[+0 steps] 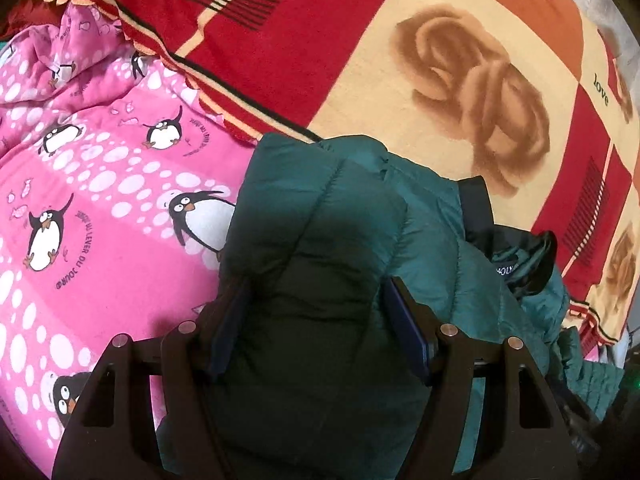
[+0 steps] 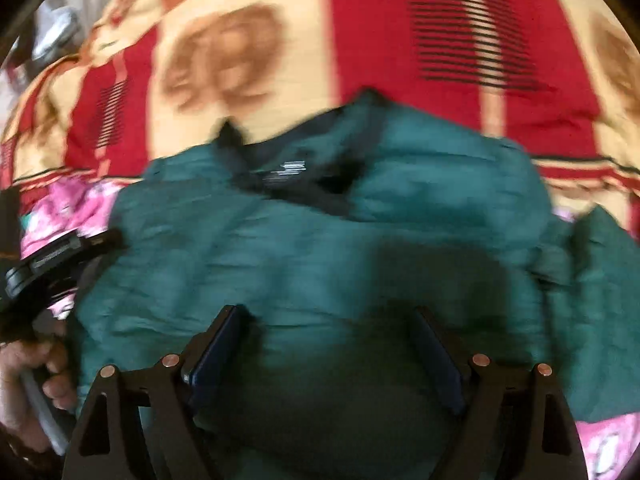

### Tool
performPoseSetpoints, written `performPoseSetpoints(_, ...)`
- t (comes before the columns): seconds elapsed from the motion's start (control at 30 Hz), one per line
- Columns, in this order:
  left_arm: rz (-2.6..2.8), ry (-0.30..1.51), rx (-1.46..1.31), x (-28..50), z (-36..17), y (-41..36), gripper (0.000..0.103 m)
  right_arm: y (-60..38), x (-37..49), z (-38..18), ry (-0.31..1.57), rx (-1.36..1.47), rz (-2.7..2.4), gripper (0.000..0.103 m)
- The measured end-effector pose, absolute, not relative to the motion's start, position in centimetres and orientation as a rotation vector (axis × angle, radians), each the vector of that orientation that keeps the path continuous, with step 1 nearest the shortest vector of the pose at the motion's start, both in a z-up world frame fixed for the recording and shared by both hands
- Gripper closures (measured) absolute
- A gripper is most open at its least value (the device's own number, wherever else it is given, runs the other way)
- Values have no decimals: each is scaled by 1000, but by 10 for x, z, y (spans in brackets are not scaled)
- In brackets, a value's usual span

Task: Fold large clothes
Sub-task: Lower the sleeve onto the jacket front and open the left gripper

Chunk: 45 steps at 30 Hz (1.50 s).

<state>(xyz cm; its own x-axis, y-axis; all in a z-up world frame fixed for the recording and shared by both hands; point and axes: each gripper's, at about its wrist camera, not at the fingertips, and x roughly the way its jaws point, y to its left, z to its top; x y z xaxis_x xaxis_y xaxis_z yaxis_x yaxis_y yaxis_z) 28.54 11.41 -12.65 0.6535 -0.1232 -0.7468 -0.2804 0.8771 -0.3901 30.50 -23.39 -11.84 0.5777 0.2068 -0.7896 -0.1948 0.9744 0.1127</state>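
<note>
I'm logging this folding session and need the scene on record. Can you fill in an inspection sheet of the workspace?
Surface: red, cream and orange rose-print blanket, overlapping a pink penguin-print blanket.
Job's things: green puffer jacket lies crumpled across both blankets, dark lining and label showing at the collar.
Clutter: nothing seen on the blankets besides the jacket.
Grippers: left gripper is open, its jaws astride a puffy fold of the jacket; whether the pads touch it cannot be told. Right gripper is open over the jacket; that view is motion-blurred.
Cables: nothing seen.
Surroundings: a hand holds the left gripper's handle; beyond the bed, only blurred grey shapes.
</note>
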Motion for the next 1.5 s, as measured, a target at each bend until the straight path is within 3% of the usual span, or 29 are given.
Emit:
performPoseSetpoints(0.1, 93, 869, -504, 288, -128, 113, 33, -284, 304, -123, 924, 124, 166, 25)
performPoseSetpoints(0.23, 90, 873, -491, 291, -130, 110, 31, -318, 308, -144, 966, 257, 161, 24)
performPoseSetpoints(0.33, 89, 887, -488, 294, -134, 108, 22, -311, 307, -146, 967, 214, 156, 20)
performPoseSetpoints(0.57, 67, 863, -548, 289, -126, 116, 22, -308, 310, -151, 997, 177, 145, 17)
performPoseSetpoints(0.67, 72, 820, -549, 277, -111, 125, 22, -302, 301, -125, 951, 133, 113, 25)
performPoseSetpoints(0.8, 113, 744, -471, 266, -97, 127, 22, -277, 280, -67, 768, 80, 140, 25)
performPoseSetpoints(0.87, 113, 747, -429, 269, -100, 120, 22, -261, 279, -59, 764, 72, 194, 25)
performPoseSetpoints(1.03, 55, 916, -287, 289, -133, 96, 22, -235, 306, -121, 982, -14, 177, 25)
performPoseSetpoints(1.1, 60, 926, -296, 291, -135, 98, 22, -247, 311, -139, 1010, 74, 192, 24)
performPoseSetpoints(1.3, 98, 897, -376, 272, -115, 113, 22, -279, 297, -101, 926, 123, 146, 27)
performPoseSetpoints(1.5, -19, 780, -336, 200, -66, 84, 22, -354, 231, -50, 849, 122, 20, 27)
